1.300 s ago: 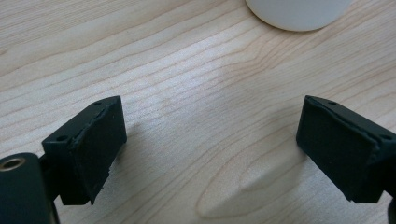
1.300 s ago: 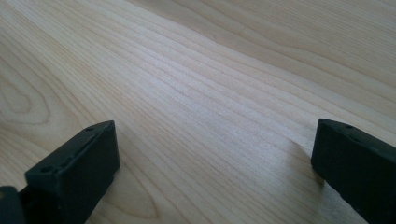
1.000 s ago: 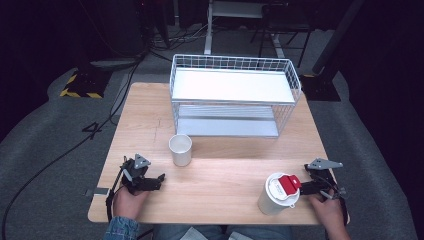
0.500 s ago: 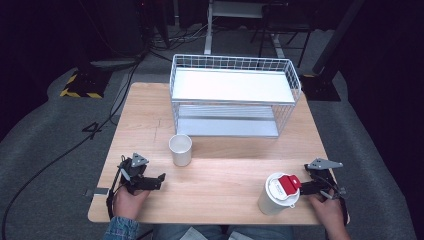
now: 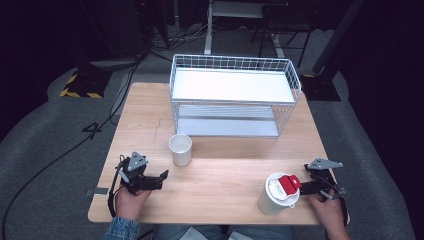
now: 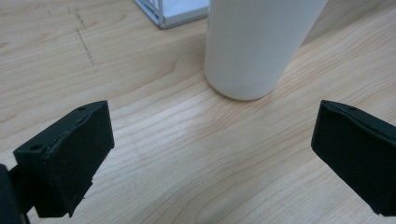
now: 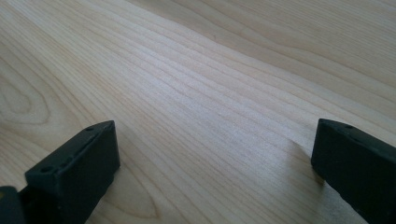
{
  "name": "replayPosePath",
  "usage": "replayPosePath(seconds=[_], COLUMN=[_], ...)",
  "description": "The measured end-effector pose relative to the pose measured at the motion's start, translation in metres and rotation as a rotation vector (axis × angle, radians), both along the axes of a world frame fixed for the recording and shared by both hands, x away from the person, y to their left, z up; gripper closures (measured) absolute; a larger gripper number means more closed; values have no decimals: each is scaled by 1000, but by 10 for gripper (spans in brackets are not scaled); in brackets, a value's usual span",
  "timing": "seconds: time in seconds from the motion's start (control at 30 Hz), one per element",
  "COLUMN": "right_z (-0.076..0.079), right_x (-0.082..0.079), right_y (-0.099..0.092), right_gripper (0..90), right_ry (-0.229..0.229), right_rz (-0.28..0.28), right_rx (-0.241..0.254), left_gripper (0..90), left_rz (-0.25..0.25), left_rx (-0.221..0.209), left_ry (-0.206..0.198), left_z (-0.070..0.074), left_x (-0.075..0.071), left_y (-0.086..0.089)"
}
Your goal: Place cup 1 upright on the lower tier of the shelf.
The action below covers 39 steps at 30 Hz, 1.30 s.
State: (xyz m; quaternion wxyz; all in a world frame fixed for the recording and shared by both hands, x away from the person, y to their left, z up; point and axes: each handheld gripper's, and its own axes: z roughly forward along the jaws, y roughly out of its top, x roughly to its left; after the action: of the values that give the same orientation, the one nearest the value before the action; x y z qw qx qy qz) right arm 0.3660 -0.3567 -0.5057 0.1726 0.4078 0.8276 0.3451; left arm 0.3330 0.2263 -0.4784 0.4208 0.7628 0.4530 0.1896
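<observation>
- Your left gripper (image 5: 161, 176) lay low by the table's (image 5: 220, 180) near edge, jaws spread wide and empty, having just been opening.
- Your right gripper (image 7: 215, 172) rested at the near right corner, released, nothing between its jaws.
- The small white cup (image 5: 180, 149) stood just ahead of the left jaws, apart.
- The lidded cup (image 5: 278, 194) stood just beside your right gripper.
- The wire rack (image 5: 234, 95) stood farthest, with bare wood between.

The high view looks forward and down over the whole table (image 5: 150, 115); each of the 2 gripper views skims close above its wood, the left one facing the white cup (image 6: 257, 42) shared with the high view
</observation>
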Motion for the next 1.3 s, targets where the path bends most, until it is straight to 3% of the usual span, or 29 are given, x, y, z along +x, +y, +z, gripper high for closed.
replayPosePath(seconds=[0.33,0.53,0.7,1.03,1.13,1.3], right_z=[0,0,0,0,0,0], right_x=[0,0,0,0,0,0], right_y=[0,0,0,0,0,0], right_gripper=[13,12,12,12,12,11], right_ry=[0,-1,-1,-1,-1,-1], right_rz=[0,0,0,0,0,-1], right_rx=[1,0,0,0,0,0], left_gripper=[0,0,0,0,0,0], left_rz=[-20,-26,-34,-41,-42,-57], left_rx=[-77,-143,-148,-144,-177,-189], left_ry=[-96,-120,-151,-141,-132,-115], left_z=[8,10,13,12,9,8], left_x=[-1,3,6,19,26,32], left_y=[-4,-4,-6,-17,-20,-23])
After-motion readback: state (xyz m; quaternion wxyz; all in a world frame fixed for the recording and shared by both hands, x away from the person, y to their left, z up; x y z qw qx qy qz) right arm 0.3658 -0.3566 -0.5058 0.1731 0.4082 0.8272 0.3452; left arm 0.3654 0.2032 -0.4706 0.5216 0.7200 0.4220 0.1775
